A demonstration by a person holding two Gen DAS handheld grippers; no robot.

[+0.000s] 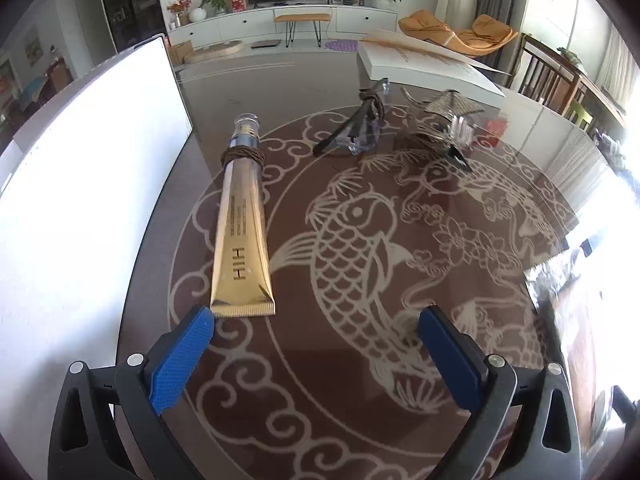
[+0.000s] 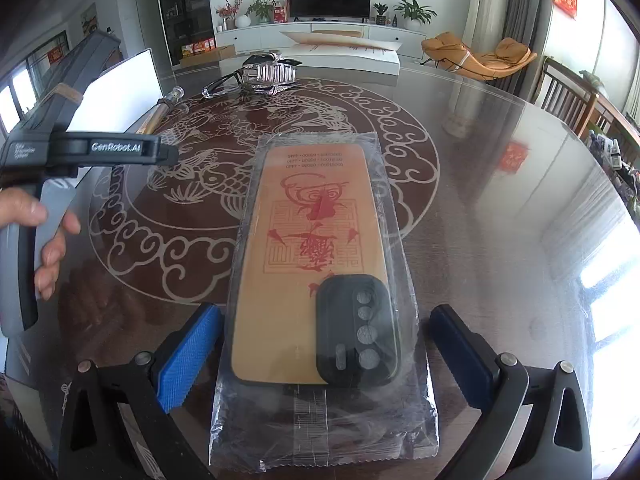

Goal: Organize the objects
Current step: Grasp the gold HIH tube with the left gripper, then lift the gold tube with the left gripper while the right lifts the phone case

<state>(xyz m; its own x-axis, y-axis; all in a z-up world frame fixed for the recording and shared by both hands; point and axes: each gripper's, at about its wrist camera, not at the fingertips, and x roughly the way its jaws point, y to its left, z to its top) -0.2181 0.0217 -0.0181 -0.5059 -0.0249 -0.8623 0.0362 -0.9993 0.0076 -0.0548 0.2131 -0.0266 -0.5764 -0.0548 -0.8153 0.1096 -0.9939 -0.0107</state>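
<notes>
A gold tube [image 1: 242, 236] with a clear cap and a brown hair tie round its neck lies on the glass table, its crimped end just ahead of my open, empty left gripper [image 1: 316, 326]. Glasses [image 1: 354, 128] and a silver hair claw [image 1: 448, 120] lie further back. In the right wrist view an orange phone case in a clear plastic bag [image 2: 316, 264] lies flat on the table between the open fingers of my right gripper [image 2: 326, 332]. The tube [image 2: 162, 110], the glasses [image 2: 222, 84] and the claw [image 2: 272, 74] show far off there.
A white board [image 1: 92, 184] stands at the table's left edge. A white box with an open lid [image 1: 424, 68] sits at the far side. The left gripper's body and the hand holding it [image 2: 52, 216] fill the left of the right wrist view. Chairs stand at the right.
</notes>
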